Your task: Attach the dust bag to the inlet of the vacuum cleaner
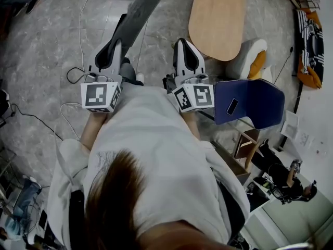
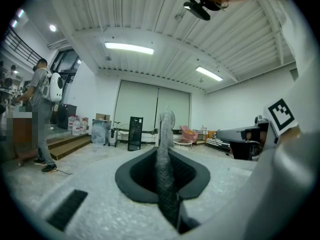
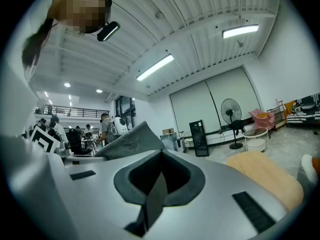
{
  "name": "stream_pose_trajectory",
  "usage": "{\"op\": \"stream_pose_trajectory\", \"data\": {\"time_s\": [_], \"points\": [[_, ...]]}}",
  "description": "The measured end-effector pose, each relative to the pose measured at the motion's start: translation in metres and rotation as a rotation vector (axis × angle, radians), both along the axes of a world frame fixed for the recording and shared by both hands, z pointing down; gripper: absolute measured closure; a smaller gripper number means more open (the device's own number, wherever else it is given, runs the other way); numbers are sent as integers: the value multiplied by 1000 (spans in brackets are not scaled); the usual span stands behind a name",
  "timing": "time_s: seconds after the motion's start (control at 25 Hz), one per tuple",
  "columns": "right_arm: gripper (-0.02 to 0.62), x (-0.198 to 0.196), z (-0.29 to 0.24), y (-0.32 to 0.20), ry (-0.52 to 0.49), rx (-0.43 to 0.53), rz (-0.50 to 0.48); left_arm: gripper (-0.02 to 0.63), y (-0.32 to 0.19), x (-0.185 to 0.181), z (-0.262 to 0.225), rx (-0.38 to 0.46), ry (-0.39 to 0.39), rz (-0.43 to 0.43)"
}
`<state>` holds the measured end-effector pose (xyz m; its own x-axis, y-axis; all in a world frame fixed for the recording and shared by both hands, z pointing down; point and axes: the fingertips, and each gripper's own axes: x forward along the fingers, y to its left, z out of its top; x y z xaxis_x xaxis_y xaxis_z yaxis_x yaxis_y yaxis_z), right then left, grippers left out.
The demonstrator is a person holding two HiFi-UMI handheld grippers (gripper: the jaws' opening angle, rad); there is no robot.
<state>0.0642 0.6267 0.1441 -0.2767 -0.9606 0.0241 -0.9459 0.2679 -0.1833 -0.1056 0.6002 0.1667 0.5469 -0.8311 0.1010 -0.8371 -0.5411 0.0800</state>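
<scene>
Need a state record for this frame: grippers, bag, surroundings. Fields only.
left gripper: shut on the dust bag, bag sticking out ahead of the jaws
right gripper: shut, nothing between the jaws
bag contact: left gripper only
nearby: wooden table, blue chair, tiled floor
vacuum inlet: not identifiable in any view
step: bag not yet attached

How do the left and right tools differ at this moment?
The left tool is shut on the grey dust bag, which sticks out ahead of it; the right tool is shut on nothing. The left tool's marker cube bears a different black-and-white pattern from the right tool's. Both point forward, side by side, in front of the person.
</scene>
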Motion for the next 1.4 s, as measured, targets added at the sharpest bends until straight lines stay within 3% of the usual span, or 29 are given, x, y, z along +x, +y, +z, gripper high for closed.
{"op": "stream_pose_trajectory", "data": {"time_s": [0.32,0.8,1.08,1.4], "points": [[595,-4,3,-57,-21,-12,30,569,-63,-9,7,-14,6,22],[595,-28,-13,-170,-60,-1,133,569,-183,-37,-7,-5,-21,126],[595,-41,-14,-194,-31,-1,123,569,-210,-64,-8,15,-59,95],[595,-31,-9,-231,-35,-12,97,569,-238,-65,-1,-11,-81,59]]}}
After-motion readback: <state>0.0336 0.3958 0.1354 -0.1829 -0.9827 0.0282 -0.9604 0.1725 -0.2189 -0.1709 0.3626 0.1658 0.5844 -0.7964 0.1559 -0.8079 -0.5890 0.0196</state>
